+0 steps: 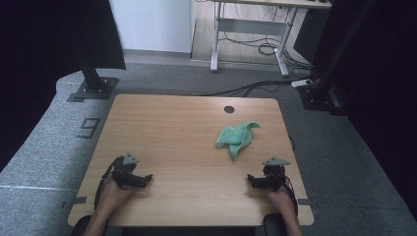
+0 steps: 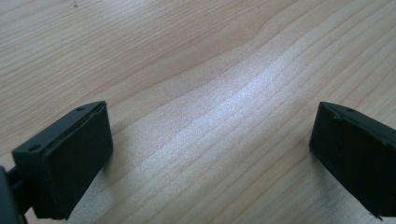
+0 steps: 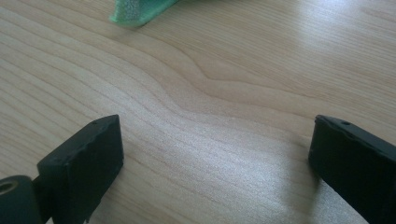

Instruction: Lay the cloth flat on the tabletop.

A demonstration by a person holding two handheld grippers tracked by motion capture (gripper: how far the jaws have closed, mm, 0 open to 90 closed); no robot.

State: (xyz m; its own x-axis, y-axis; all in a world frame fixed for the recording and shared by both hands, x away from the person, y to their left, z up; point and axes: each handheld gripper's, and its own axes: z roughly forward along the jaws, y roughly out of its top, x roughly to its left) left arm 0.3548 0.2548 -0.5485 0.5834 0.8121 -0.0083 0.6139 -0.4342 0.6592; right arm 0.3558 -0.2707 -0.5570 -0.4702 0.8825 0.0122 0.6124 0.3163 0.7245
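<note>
Right gripper (image 1: 252, 179): jaws spread, empty, resting on table (image 1: 172, 128). Green cloth (image 1: 237, 137) lies crumpled just ahead, slightly inboard; nearer this tool. Left gripper (image 1: 146, 179), likewise spread, well apart.

A green cloth (image 3: 140, 10) is cut off by the top edge of the right gripper view, leaving just one corner visible. The person's forearms run off the high view's bottom edge; the far desk (image 1: 255, 29) is cropped.
</note>
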